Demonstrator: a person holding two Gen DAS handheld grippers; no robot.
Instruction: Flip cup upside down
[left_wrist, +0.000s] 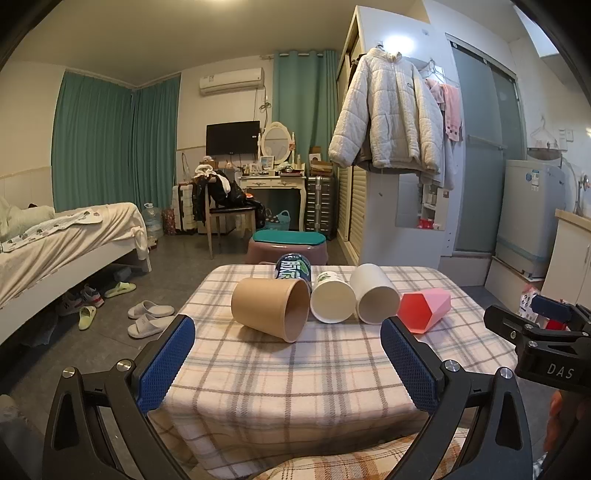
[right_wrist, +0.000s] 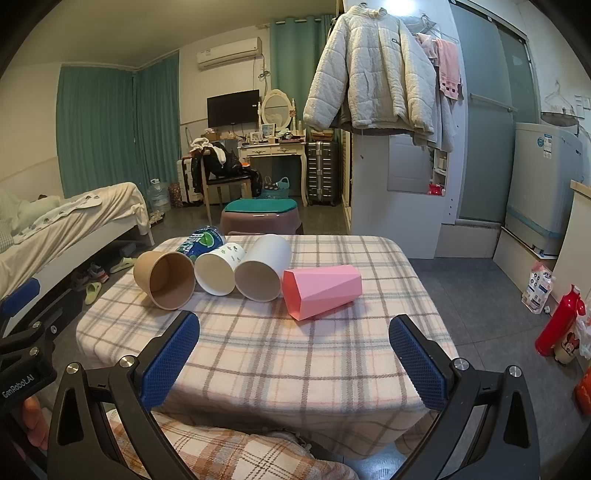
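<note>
My left gripper jaws spread wide, empty, at table's near edge. My right gripper likewise apart, empty. Checked tablecloth covers small table. On it, row of cups lying sideways: brown cup, two white cups, pink cup. Beyond: bed, teal curtains, white jacket hanging.

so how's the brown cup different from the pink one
The brown cup is round and plain kraft-coloured; the pink cup is faceted with an angular mouth. The brown cup lies at the left end of the row, the pink cup at the right end. Both lie on their sides on the tablecloth, mouths toward the cameras.
</note>
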